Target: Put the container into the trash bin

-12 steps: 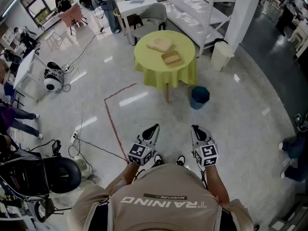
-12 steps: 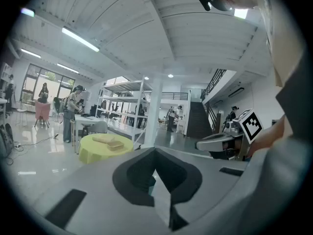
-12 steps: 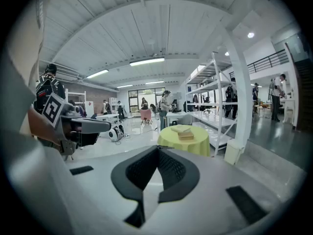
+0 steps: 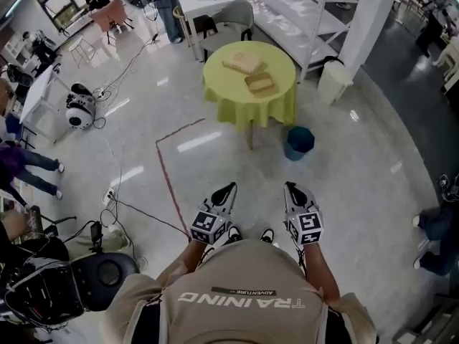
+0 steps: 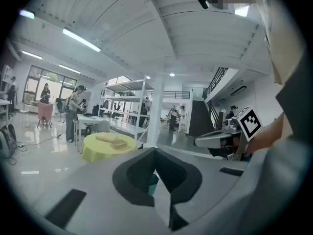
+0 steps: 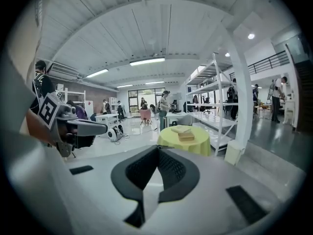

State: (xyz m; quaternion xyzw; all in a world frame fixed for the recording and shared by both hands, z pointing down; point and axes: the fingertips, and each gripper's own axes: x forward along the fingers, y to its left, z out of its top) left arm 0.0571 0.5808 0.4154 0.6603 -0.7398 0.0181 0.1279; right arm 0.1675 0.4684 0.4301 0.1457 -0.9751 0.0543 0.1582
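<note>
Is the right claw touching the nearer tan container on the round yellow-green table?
Apart. The head view shows the right claw with wide floor between it and the nearer tan container on the round yellow-green table.

Right gripper is pointing toward the far yellow table
Its jaws are sitting together, empty; two containers are lying there.

Ahead of us the pale floor lies open up to the round table, crossed only by a red tape line and a thin cable at centre left. The blue trash bin stands just right of the table's leg, with bare floor round its near side. Behind the table we see a chair, a shelf rack and a white pillar crowding the upper right. Dark equipment fills the lower left.
</note>
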